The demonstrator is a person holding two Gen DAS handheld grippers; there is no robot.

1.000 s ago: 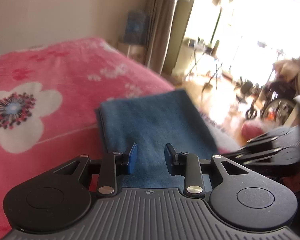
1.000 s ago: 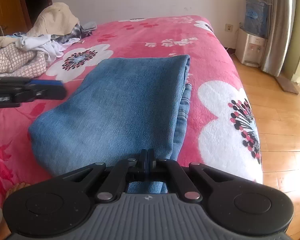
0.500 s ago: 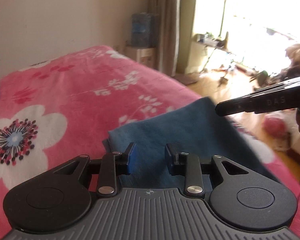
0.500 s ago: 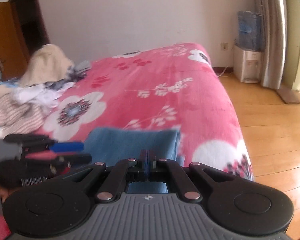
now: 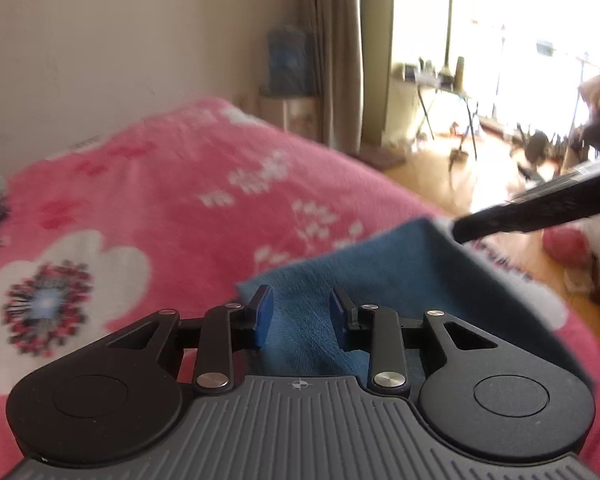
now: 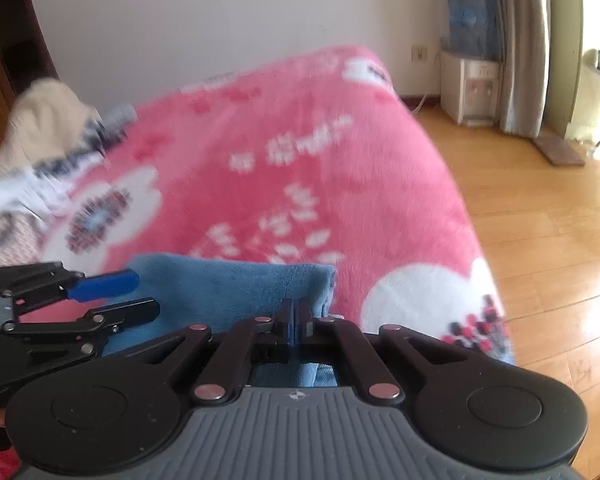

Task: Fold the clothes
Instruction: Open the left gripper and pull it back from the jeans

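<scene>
folded blue jeans (image 6: 228, 284) on pink floral bed (image 6: 340, 184), near its right edge, close to the near end. a second ago filling the right wrist view as a long flat panel; now seen only as a short, thick bundle under both tools, far end brought over toward the near end. likely one more fold done, bundle close to finished. left gripper (image 5: 298, 316) just above the denim, fingers (image 5: 262, 314) partly apart, nothing between them, unchanged over the last second. right gripper (image 6: 294, 328) fully closed; cannot tell whether a thin edge of cloth is pinched. heap of unfolded clothes (image 6: 40, 148) waiting at the bed's far left corner: probably next.
</scene>
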